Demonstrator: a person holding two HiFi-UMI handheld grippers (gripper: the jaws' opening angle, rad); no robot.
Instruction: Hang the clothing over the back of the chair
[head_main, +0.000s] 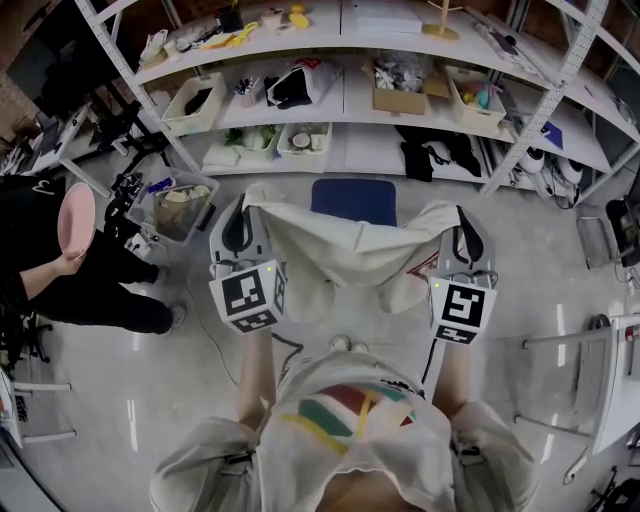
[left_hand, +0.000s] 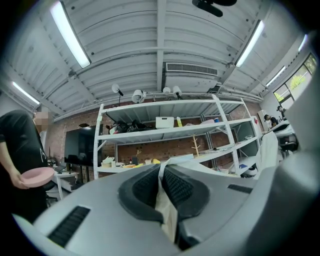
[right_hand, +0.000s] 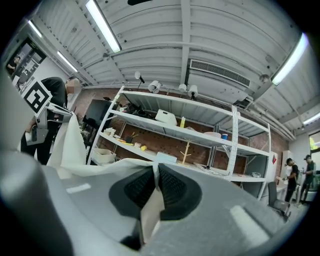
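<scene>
The clothing (head_main: 350, 255), a pale cream top, hangs clear of the floor, spread wide just on the near side of the chair (head_main: 353, 200). Its upper edge runs across the front of the blue chair back; can't tell if it touches. Left hand-held gripper (head_main: 243, 208) is clenched on the cloth corner left of the chair, with fabric pinched flat between its pads (left_hand: 181, 187). Right hand-held gripper (head_main: 462, 222) is likewise clamped on the corner right of the chair, a fold caught between its pads (right_hand: 172, 187). The two-corner hold likely keeps the garment open and taut so it can go over the chair back in one pass. Drape not yet done, by my read. Behind the chair is a shelf rack (head_main: 340, 100) full of boxes and clutter. Well left of the chair, a person holds a pink plate (head_main: 77, 222).
</scene>
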